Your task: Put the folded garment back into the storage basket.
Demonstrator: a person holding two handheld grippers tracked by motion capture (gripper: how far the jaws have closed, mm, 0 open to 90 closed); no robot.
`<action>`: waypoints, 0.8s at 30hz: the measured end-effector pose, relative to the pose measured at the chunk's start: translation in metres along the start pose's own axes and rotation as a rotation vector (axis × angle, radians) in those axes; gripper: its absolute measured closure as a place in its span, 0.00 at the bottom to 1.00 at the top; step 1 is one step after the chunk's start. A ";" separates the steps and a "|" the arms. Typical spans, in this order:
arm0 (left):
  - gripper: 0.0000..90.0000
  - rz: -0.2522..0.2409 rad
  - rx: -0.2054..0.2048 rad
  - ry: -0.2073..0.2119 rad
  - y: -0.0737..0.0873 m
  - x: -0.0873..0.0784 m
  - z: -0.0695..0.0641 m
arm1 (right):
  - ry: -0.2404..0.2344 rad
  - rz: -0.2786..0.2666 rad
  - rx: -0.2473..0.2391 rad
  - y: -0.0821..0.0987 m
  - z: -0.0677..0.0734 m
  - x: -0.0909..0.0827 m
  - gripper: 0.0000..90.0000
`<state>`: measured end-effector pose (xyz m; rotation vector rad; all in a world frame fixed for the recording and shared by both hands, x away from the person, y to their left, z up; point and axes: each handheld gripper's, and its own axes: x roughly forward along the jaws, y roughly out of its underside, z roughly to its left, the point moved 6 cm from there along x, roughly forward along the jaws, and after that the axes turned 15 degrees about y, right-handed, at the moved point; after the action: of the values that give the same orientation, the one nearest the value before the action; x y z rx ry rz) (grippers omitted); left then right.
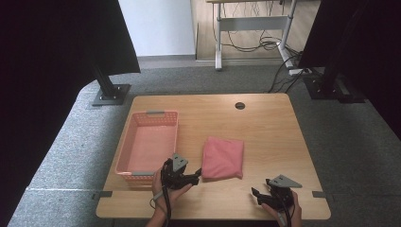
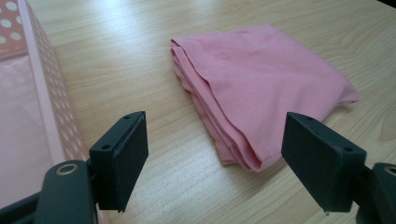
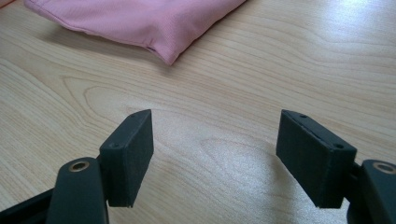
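A folded pink cloth [image 1: 223, 157] lies flat in the middle of the wooden table [image 1: 265, 123]. My left gripper [image 1: 196, 177] is open just off the cloth's near left corner, between it and the basket. In the left gripper view the cloth [image 2: 261, 84] lies ahead, its folded corner reaching between the wide-apart jaws. My right gripper [image 1: 255, 195] stands open near the table's front right edge, apart from the cloth. In the right gripper view the cloth's corner [image 3: 140, 21] lies at the top, with bare wood between the jaws.
A pink perforated basket [image 1: 149, 144] stands on the table's left side, with nothing showing inside it; its wall [image 2: 51, 93] runs along the left of the left gripper view. A round cable hole [image 1: 240, 105] sits at the table's far edge. Grey carpet surrounds the table.
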<state>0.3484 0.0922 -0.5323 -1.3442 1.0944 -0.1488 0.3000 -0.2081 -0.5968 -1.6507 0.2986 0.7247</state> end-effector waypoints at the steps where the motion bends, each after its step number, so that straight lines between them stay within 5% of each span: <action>1: 0.25 -0.003 -0.001 0.000 -0.001 0.000 0.000 | 0.000 0.000 0.000 0.000 0.000 0.000 0.31; 24: 0.26 0.025 -0.020 -0.020 -0.003 0.010 0.009 | -0.004 0.005 -0.002 0.001 0.001 0.001 0.30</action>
<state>0.3618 0.0913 -0.5372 -1.3463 1.0976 -0.1057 0.3004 -0.2072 -0.5983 -1.6508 0.2988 0.7324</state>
